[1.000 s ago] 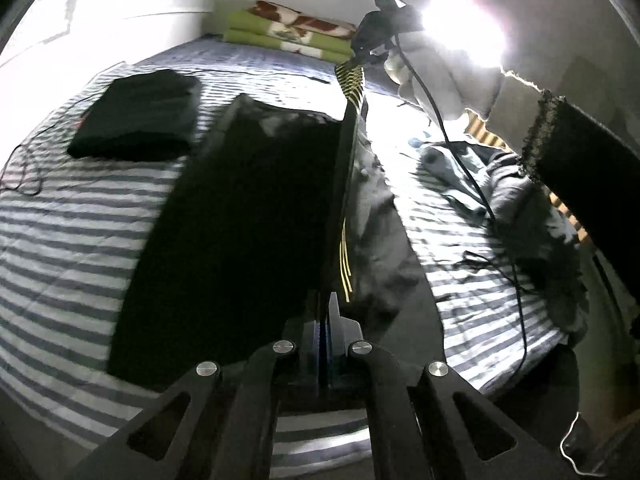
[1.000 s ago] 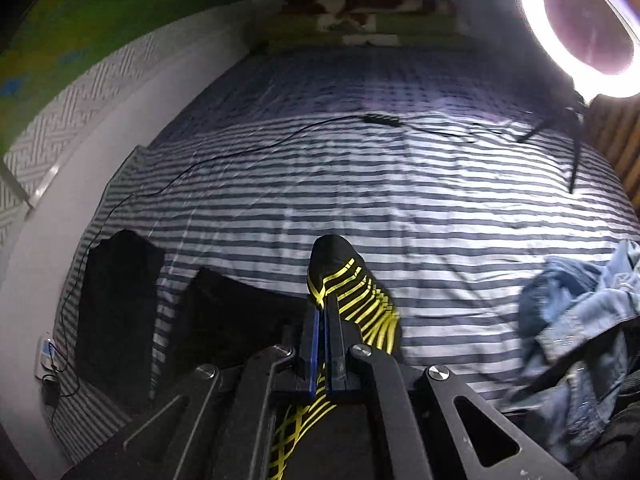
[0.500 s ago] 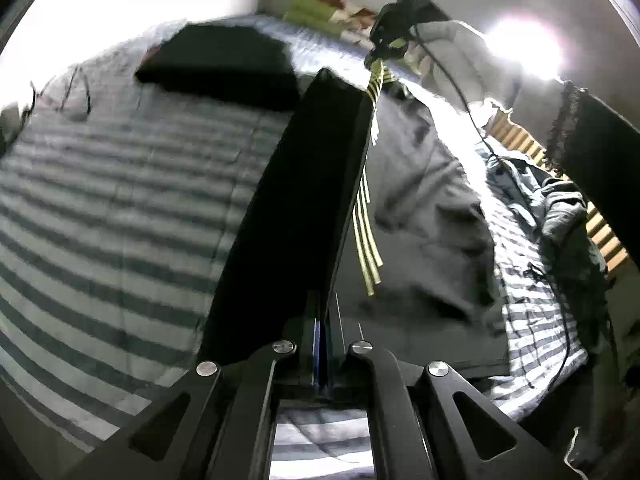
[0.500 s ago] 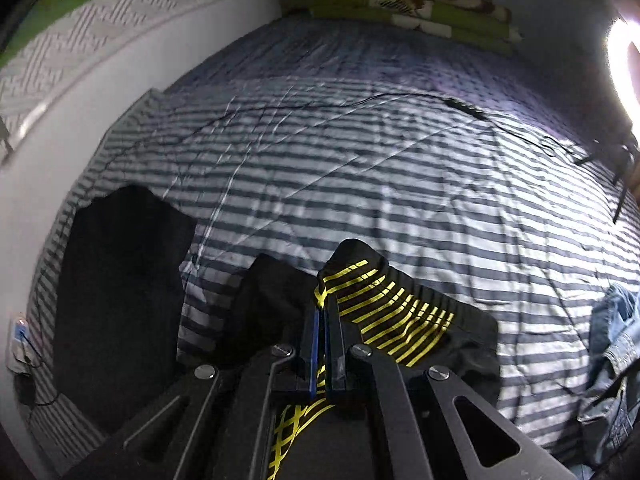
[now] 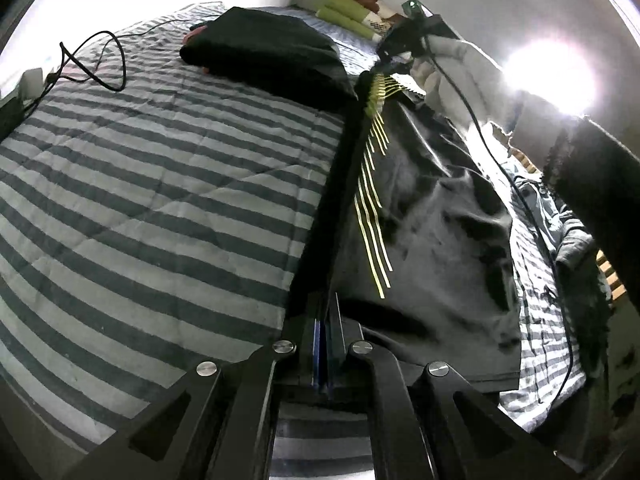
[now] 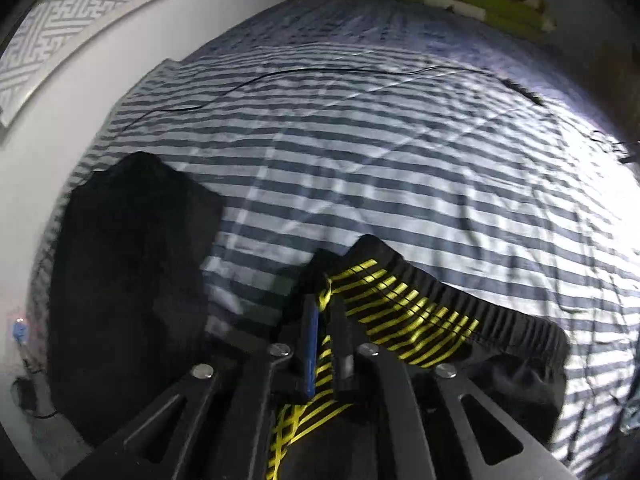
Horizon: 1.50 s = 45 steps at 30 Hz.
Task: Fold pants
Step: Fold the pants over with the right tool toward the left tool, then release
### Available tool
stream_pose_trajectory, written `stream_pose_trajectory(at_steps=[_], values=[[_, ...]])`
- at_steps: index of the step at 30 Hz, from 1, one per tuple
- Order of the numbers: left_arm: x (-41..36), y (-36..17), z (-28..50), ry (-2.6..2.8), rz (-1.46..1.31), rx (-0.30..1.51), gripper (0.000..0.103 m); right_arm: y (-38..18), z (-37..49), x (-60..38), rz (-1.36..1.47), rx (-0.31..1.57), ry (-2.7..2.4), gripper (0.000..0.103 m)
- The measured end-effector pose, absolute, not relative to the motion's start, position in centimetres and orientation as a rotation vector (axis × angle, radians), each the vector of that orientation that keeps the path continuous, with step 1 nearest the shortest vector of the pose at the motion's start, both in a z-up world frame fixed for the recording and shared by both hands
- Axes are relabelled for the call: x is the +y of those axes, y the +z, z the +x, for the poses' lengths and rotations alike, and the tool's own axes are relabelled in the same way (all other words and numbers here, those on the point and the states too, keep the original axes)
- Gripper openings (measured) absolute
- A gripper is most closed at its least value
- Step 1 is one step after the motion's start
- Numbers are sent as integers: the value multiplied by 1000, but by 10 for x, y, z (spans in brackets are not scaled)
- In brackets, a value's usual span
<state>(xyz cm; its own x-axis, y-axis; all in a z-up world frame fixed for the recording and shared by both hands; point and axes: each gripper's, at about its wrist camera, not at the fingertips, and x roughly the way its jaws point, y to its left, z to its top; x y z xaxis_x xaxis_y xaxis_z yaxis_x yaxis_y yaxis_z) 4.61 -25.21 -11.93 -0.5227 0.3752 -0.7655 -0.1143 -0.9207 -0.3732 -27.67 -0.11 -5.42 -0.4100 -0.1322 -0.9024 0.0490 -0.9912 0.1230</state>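
Lying across the striped bedspread [image 5: 160, 184], the black pants [image 5: 432, 240] with yellow stripes are seen stretched lengthwise between the two grippers. At the far left of the left wrist view a black cable [image 5: 92, 60] is looped on the bedspread, and a folded black garment [image 5: 264, 52] is set beyond it, just beside the far end of the pants. The left gripper [image 5: 327, 344] is shut tight, and the near edge of the pants is pinched between its pads. Further right, a heap of blue-grey clothes [image 5: 560, 224] is piled, though its make-up is hard to judge in the glare. In the right wrist view the right gripper [image 6: 326, 320] is seen with its jaws opening; the yellow-striped waistband [image 6: 408, 308] is still between them, seemingly no longer pressed.
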Motion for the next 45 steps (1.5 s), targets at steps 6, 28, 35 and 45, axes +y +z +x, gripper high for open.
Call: stream_pose_trajectory(at_steps=[6,28,35,45], values=[[-257,-110,54,2529,-1332,-348,29,-14,-261,9,1471,-178,-2553,47],[-242,-112,35,2659,-1406,-129,2,-71,124,43,1500,-233,-2271,44],[-246,-101,34,2806,-1441,-42,2,-77,136,11,1495,-178,-2158,20],[-240,-64,5,2713,-1346,-136,41,-41,103,134,1391,-347,-2347,34]])
